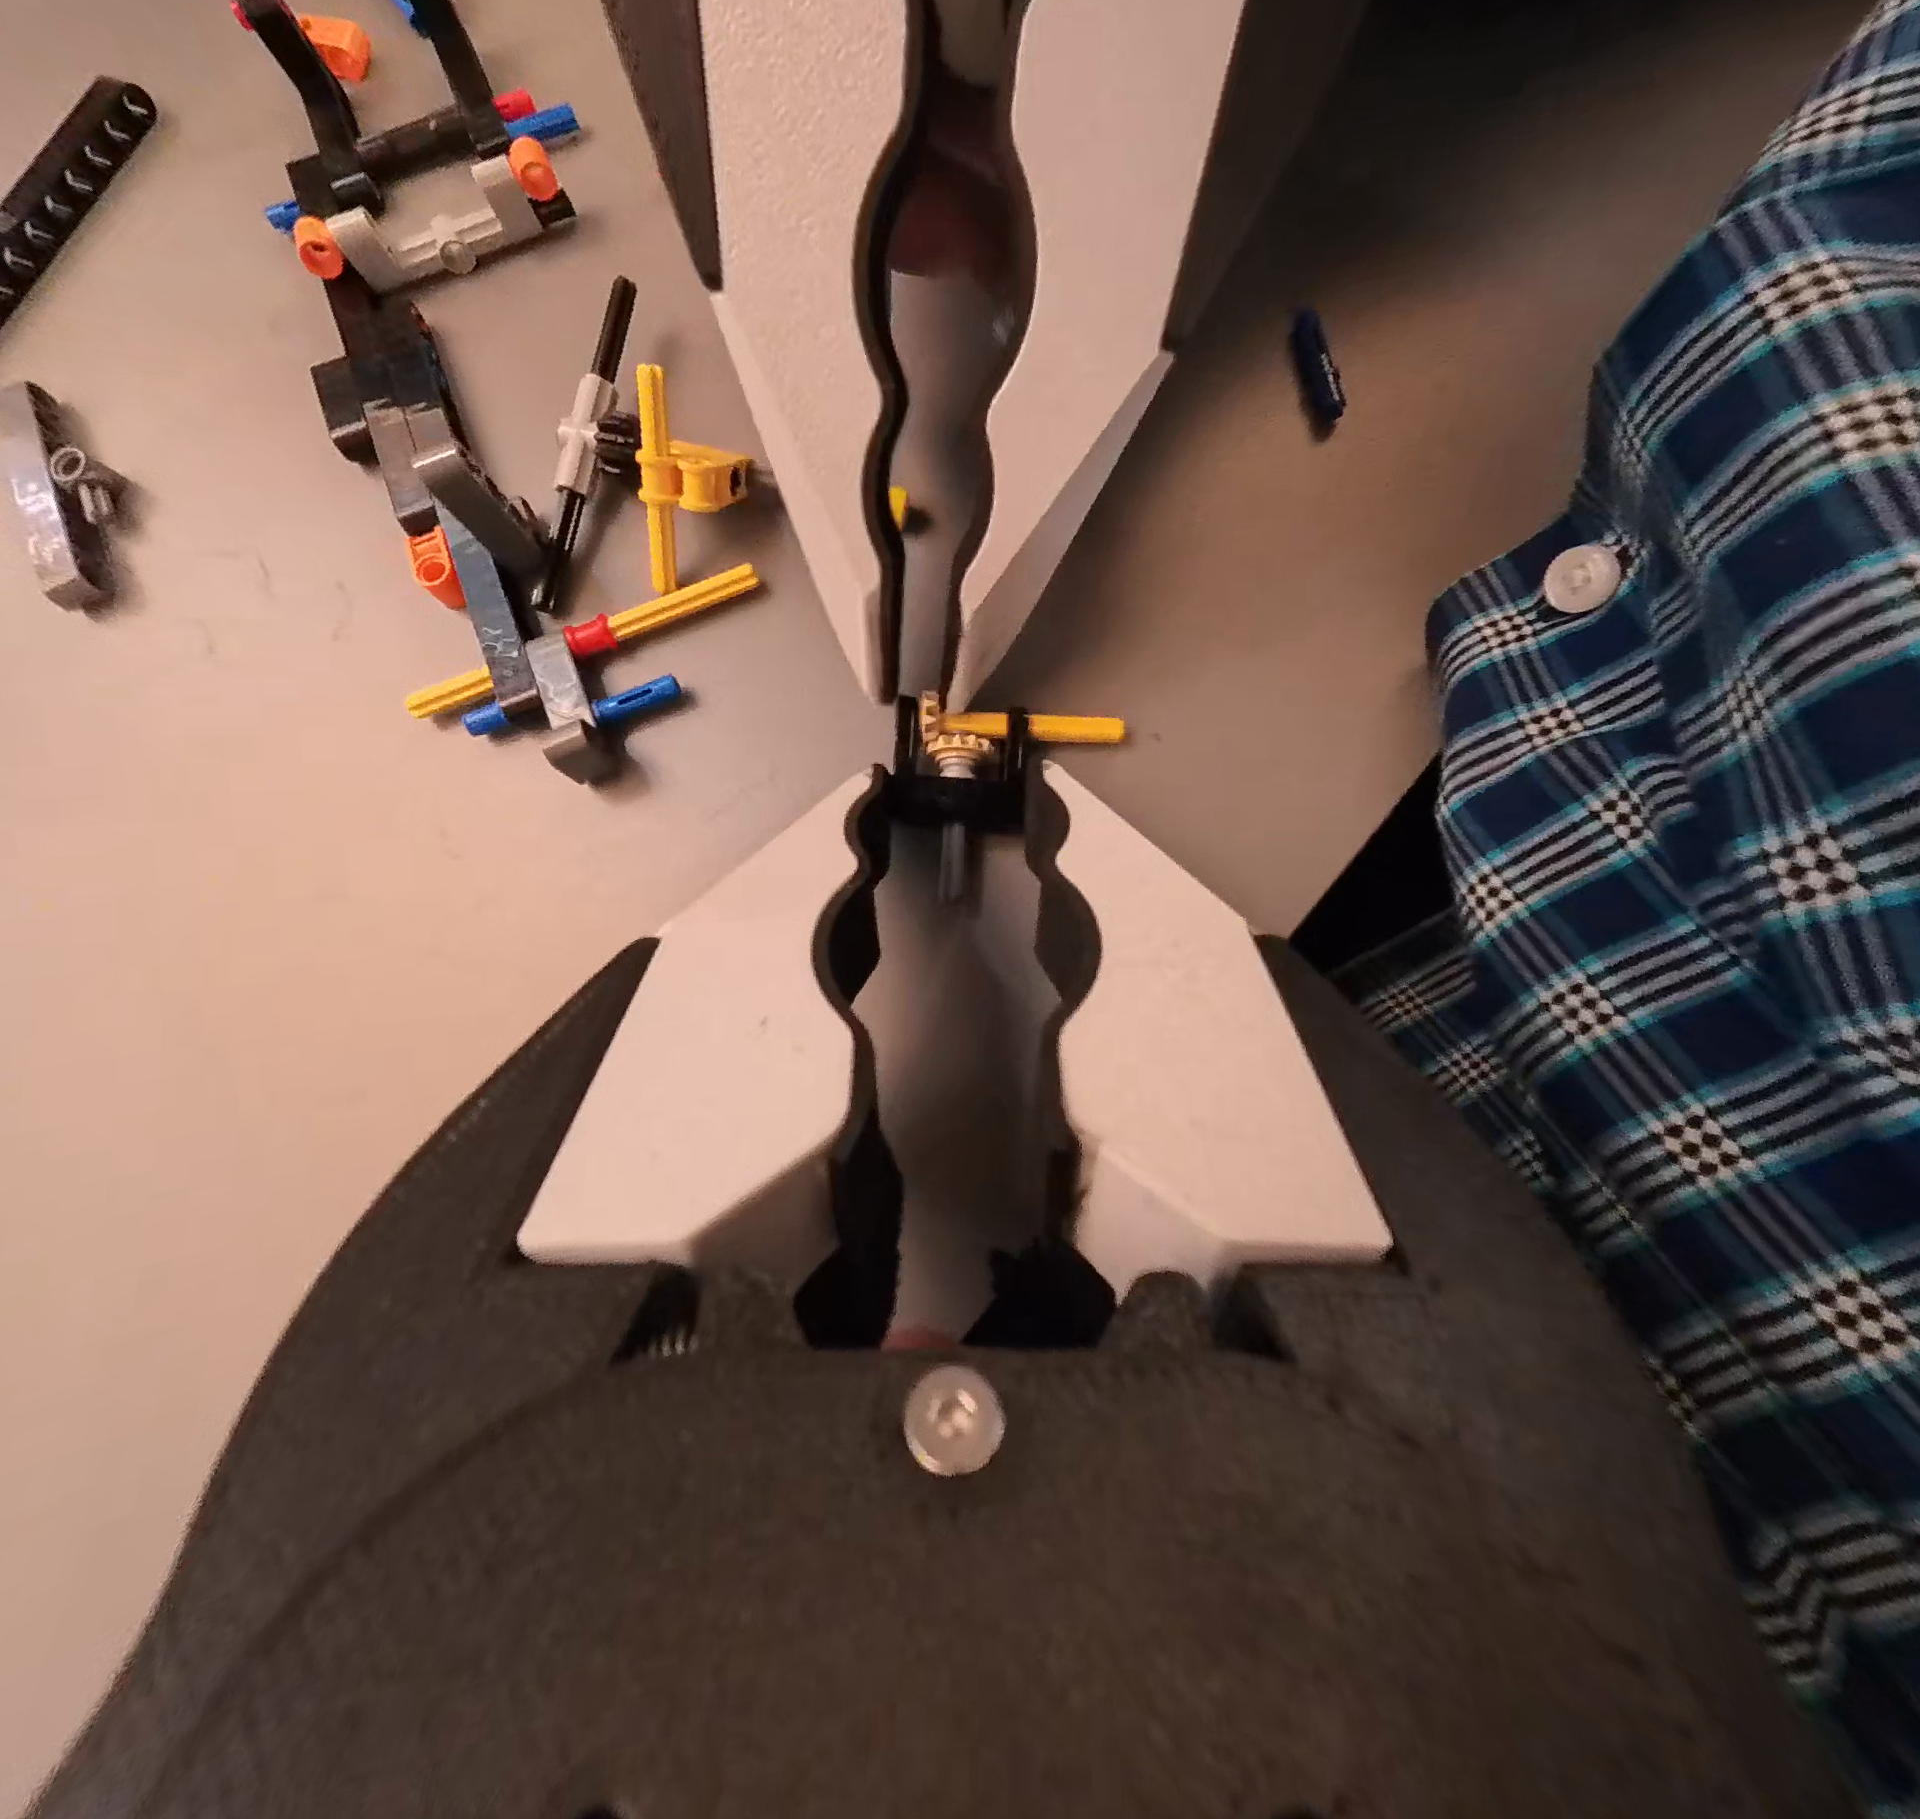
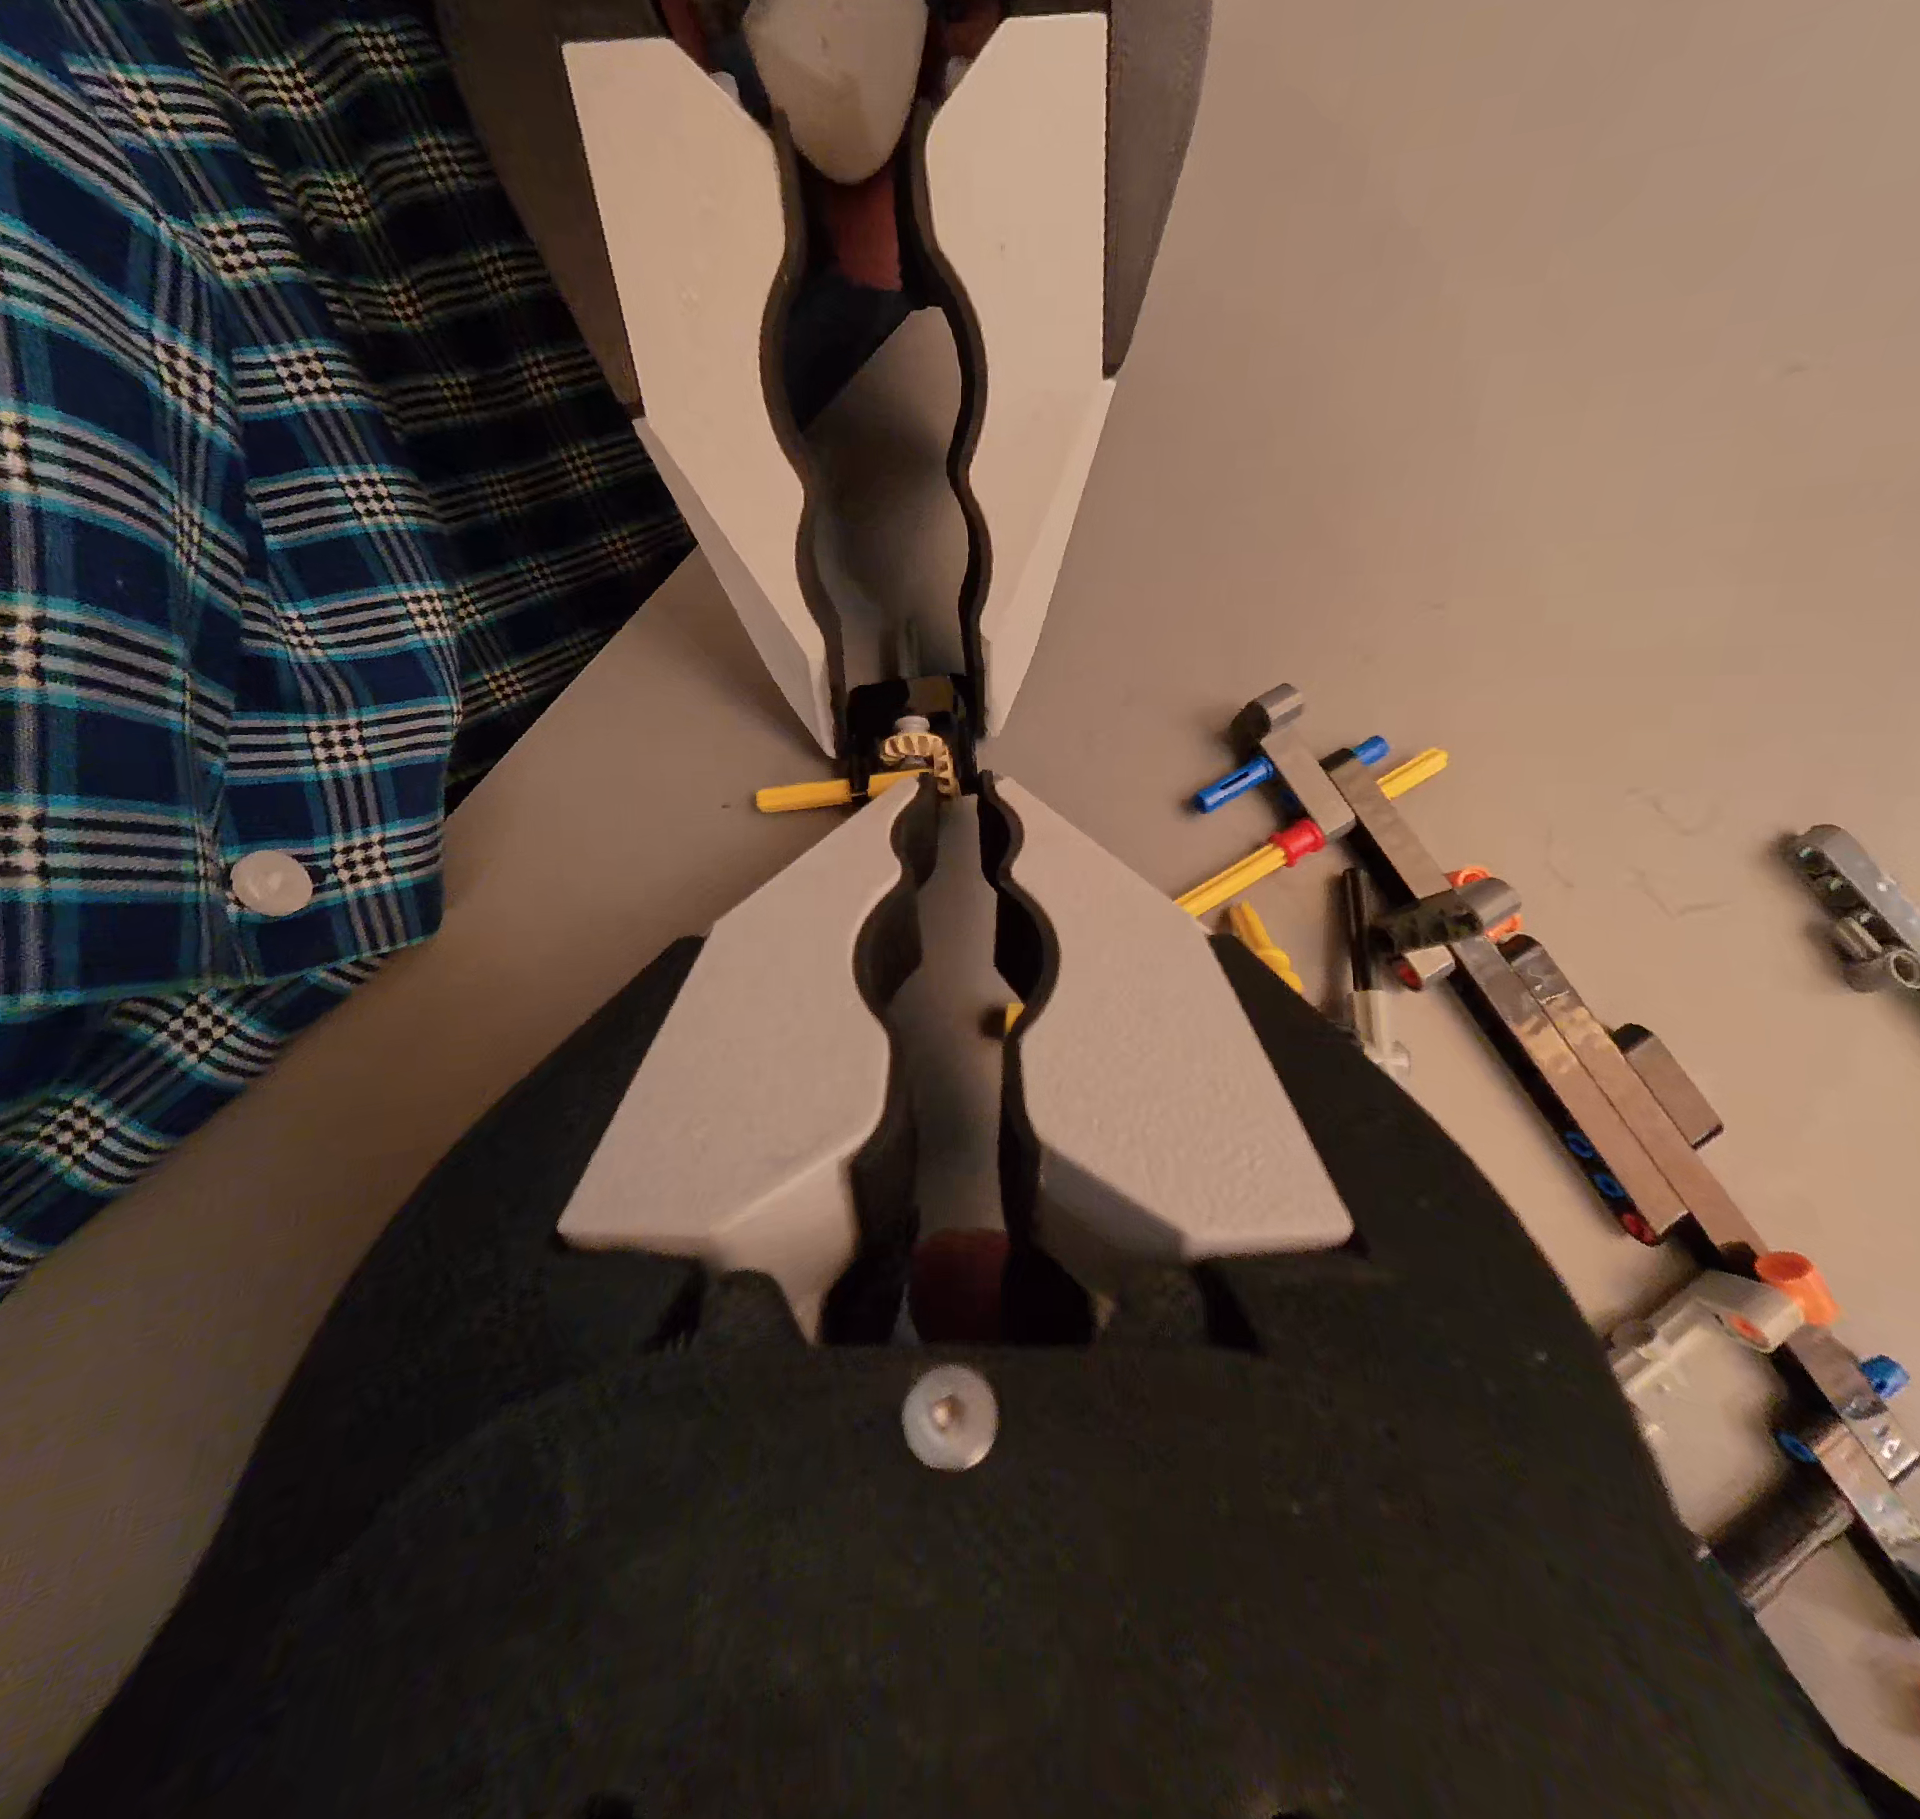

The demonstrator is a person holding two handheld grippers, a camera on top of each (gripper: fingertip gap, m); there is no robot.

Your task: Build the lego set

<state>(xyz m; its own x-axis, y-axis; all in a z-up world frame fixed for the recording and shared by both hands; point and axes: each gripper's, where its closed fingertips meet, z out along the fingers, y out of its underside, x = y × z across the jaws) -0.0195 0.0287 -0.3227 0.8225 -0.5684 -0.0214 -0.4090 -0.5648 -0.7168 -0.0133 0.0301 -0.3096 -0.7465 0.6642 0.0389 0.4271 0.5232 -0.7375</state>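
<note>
1. The two grippers meet tip to tip above the table (image 1: 260, 938), and a small gear assembly (image 1: 961, 767) hangs between them in the air, close to the person's checked shirt (image 1: 1714, 834)
2. The left gripper (image 1: 958, 803) has its fingers clamped on the black frame (image 1: 951, 805) of this assembly, one finger on each side of it; the frame sits right at the fingertips
3. The right gripper (image 2: 948, 798) comes from the opposite side. Its fingers are nearly together and their tips touch the tan gear (image 2: 920, 759) or the yellow axle (image 2: 805, 795) beside it, but I cannot tell which of the two they really pinch
4. The long axis of the yellow axle lies across the line of both grippers. Its free end points toward the shirt, so, as I judge it, any push on the axle must go sideways, not along the fingers
5. A short grey axle (image 1: 954, 860) goes through the frame the other way, back between the left fingers, with a second tan gear on it that meshes with the first
6. The assembly looks small and light, with hard smooth plastic; I think it can turn easily in the grip if the right gripper presses off centre
7. The larger half-built model (image 1: 416, 315), of black and grey beams with orange and blue connectors, lies on the table well apart, on the far side from the shirt, among loose yellow axles (image 1: 665, 481)
</note>
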